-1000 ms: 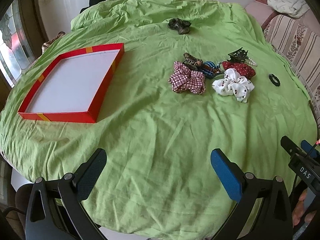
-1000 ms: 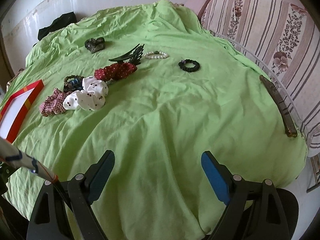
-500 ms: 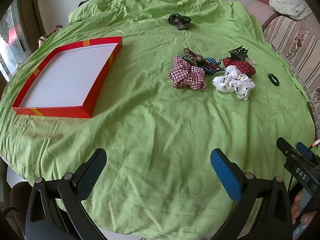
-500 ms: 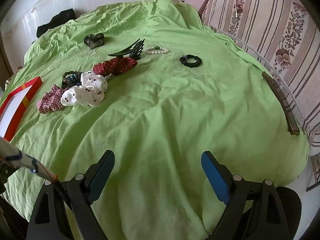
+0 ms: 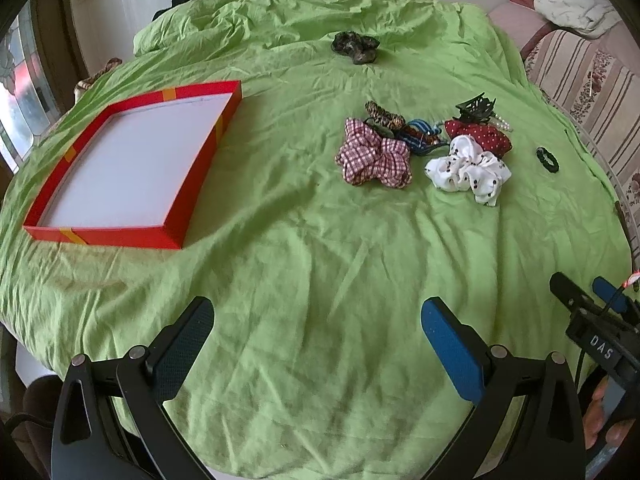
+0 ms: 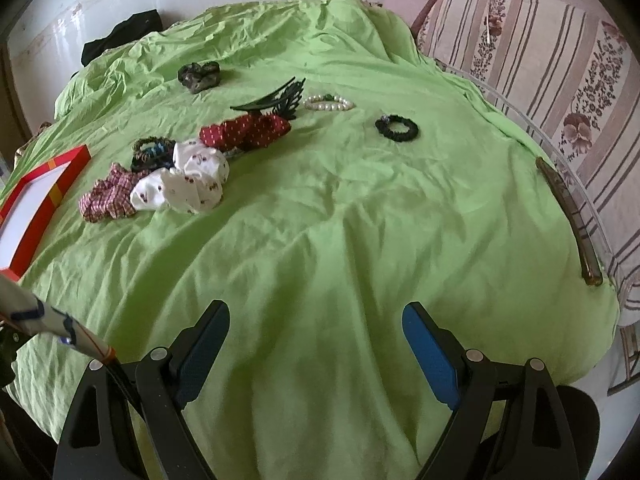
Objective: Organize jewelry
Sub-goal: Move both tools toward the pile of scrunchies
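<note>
Soft, light fabric like the plaid scrunchie [image 5: 374,154] should squash easily, so I judge its puffy middle best, with my left gripper [image 5: 318,334] and right gripper [image 6: 316,334] both spread and empty.

near cloth [image 6: 320,260] bare | scrunchie heap [image 5: 420,148] midway | box [image 5: 132,168] left

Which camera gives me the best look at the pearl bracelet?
The right wrist view: the pearl bracelet lies fully exposed beside the black claw clip. The left wrist view shows only a few beads peeking out behind the clip.
</note>
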Motion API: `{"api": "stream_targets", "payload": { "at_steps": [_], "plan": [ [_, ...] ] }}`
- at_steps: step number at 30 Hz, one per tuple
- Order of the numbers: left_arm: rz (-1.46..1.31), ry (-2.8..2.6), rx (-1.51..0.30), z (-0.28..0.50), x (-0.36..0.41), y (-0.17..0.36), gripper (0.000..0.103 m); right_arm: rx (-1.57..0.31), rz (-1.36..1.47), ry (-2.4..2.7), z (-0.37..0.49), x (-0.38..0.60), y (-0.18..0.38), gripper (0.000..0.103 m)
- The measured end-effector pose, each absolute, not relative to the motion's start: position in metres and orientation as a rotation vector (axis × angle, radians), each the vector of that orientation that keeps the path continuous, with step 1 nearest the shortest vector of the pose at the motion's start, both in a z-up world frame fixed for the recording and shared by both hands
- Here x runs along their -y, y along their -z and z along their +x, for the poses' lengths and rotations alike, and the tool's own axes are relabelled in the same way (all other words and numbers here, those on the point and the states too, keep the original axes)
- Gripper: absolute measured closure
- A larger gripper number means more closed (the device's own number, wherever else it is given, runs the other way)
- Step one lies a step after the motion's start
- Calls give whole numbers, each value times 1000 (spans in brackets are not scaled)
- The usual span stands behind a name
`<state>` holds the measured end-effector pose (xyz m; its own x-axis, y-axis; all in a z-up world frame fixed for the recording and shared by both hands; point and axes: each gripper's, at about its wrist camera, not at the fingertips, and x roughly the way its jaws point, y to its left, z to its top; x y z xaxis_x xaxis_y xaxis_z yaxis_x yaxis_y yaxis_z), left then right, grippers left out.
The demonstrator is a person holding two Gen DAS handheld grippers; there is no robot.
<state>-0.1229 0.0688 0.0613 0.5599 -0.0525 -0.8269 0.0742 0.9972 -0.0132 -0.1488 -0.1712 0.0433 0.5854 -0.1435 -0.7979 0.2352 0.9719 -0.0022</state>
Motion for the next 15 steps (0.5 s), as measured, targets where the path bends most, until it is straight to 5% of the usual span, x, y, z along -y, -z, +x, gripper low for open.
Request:
{"api": "stream_targets", "payload": {
  "at_steps": [5, 11, 15],
  "plan": [
    [29, 81, -956, -117, -72, -69, 1, -902, 115, 209, -138, 173, -54, 12],
    [22, 106, -990, -107, -76, -67, 24, -898, 124, 164, -120, 169, -64, 12],
    [27, 107, -998, -100, -78, -67, 24, -907, 136, 124, -109, 164, -65, 17]
  ]
}}
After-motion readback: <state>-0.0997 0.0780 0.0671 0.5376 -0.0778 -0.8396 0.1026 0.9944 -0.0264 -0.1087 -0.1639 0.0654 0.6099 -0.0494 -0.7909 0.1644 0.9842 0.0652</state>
